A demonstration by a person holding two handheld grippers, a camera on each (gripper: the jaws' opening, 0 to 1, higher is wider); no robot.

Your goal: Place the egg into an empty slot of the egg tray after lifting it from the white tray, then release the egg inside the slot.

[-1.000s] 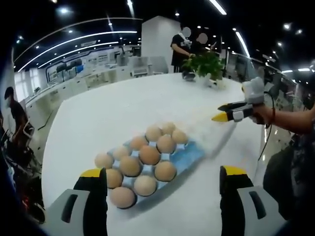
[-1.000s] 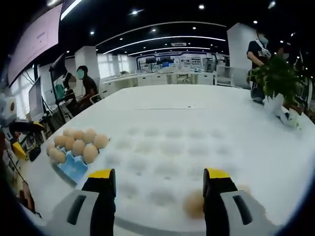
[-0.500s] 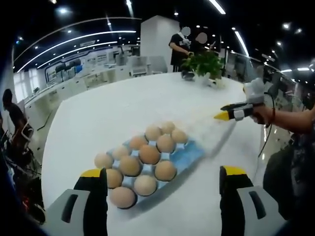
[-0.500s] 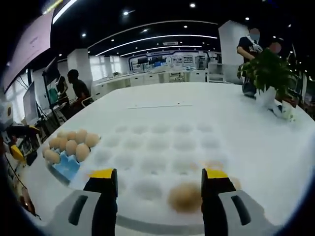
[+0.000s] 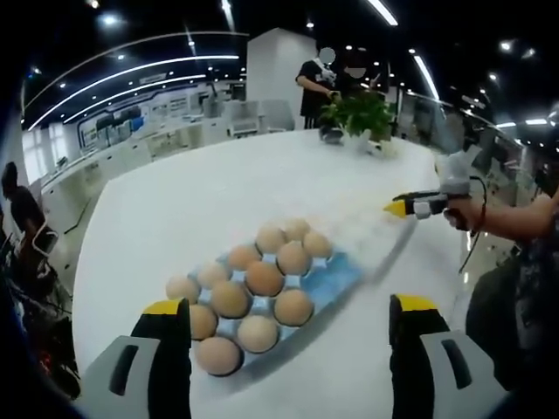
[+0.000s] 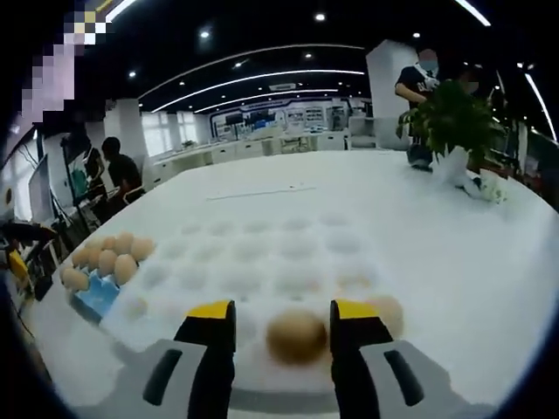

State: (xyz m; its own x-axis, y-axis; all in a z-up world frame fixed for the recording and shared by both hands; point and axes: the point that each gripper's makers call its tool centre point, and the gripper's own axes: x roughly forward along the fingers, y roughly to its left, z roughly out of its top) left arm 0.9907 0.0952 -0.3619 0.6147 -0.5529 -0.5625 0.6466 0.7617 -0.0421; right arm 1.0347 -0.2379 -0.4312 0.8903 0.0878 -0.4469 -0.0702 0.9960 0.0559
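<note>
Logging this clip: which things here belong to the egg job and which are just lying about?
Job things:
right claw, closing round one egg
second egg beside it
white tray
blue egg tray, nearly full
left claw, open

Lying about:
potted plant
white table

The white table carries a blue egg tray, a white tray and a potted plant.

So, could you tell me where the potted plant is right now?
In the right gripper view the potted plant stands at the table's far right edge, beside a person, beyond the white tray.
</note>
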